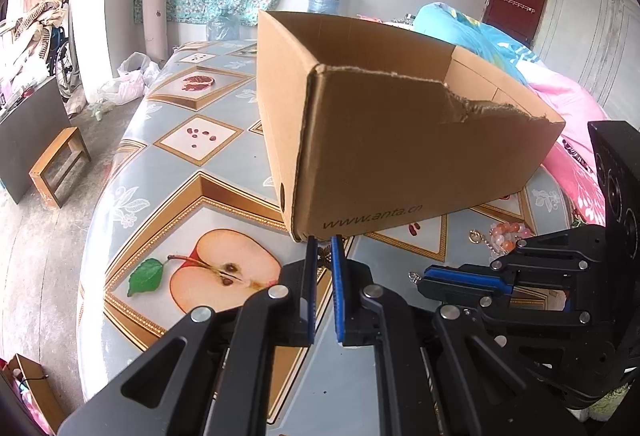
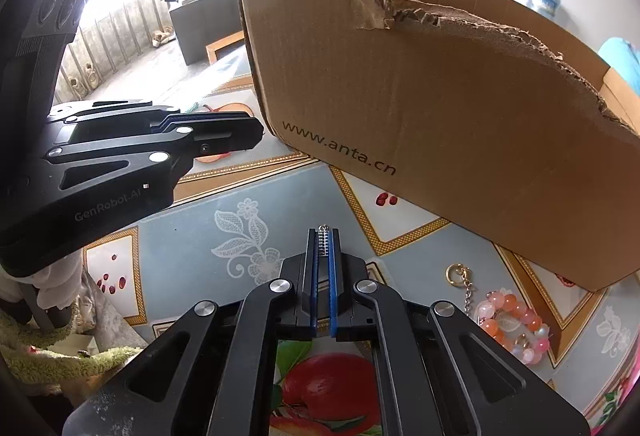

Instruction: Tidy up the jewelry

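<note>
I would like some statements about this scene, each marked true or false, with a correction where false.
1. The right tool is shut on a silver chain. True.
2. The left tool holds the bead bracelet. False: nothing shows between its nearly closed fingers; the pink bead bracelet lies on the table.
3. The cardboard box has a torn top edge. True.
4. The gold key ring lies inside the box. False: it lies on the tablecloth outside the box, beside the bracelet.
5. The box shows printed text "www.anta.cn". True.
</note>
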Action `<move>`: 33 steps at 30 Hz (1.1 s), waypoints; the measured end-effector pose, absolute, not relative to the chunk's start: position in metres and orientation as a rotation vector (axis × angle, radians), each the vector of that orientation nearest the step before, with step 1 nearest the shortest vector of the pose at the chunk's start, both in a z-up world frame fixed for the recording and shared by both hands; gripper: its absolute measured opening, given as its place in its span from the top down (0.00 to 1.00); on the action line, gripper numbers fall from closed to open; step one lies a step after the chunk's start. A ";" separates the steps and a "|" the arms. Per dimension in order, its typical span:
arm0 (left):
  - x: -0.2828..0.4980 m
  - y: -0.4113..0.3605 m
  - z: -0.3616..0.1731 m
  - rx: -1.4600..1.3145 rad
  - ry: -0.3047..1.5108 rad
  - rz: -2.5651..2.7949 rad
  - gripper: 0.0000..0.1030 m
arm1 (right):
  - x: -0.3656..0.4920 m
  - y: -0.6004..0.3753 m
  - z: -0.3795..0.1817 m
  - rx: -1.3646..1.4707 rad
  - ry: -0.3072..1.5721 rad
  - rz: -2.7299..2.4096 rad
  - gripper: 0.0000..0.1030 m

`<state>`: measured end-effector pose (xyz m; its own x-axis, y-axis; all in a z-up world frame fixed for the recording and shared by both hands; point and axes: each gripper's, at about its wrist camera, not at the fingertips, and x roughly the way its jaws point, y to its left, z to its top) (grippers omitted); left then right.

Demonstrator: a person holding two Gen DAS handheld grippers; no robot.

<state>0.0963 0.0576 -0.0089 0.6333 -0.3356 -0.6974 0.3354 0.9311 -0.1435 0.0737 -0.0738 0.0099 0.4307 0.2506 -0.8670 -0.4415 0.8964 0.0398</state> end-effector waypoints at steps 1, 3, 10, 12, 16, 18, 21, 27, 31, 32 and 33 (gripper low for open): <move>0.097 0.058 -0.008 -0.001 0.796 -0.381 0.94 | 0.075 -0.074 0.009 -0.193 1.043 0.437 0.98; 0.096 0.060 -0.007 -0.001 0.795 -0.379 0.94 | 0.076 -0.076 0.010 -0.171 1.050 0.439 0.98; 0.096 0.063 -0.007 -0.003 0.793 -0.375 0.94 | 0.080 -0.081 0.011 -0.147 1.058 0.436 0.98; 0.096 0.064 -0.007 -0.002 0.792 -0.373 0.94 | 0.080 -0.081 0.013 -0.145 1.056 0.435 1.00; 0.095 0.065 -0.005 0.000 0.790 -0.368 0.94 | 0.079 -0.084 0.012 -0.133 1.058 0.433 1.00; 0.095 0.067 -0.004 0.001 0.789 -0.364 0.94 | 0.079 -0.086 0.014 -0.127 1.054 0.434 1.00; 0.093 0.068 -0.002 0.006 0.784 -0.356 0.94 | 0.077 -0.089 0.017 -0.117 1.044 0.435 1.00; 0.091 0.071 -0.001 0.005 0.784 -0.343 0.94 | 0.076 -0.088 0.019 -0.107 1.028 0.464 0.92; 0.090 0.070 -0.001 0.006 0.787 -0.344 0.94 | 0.075 -0.071 0.014 -0.166 1.005 0.487 0.78; 0.090 0.069 -0.001 0.007 0.787 -0.344 0.94 | 0.075 -0.067 0.012 -0.188 1.002 0.488 0.78; 0.091 0.069 -0.001 0.007 0.787 -0.345 0.94 | 0.074 -0.062 0.009 -0.213 1.001 0.487 0.78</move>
<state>0.0906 0.0689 -0.0011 0.6528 -0.3012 -0.6951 0.3062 0.9442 -0.1215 0.0745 -0.0622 0.0091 0.4441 0.2934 -0.8466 -0.4844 0.8735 0.0486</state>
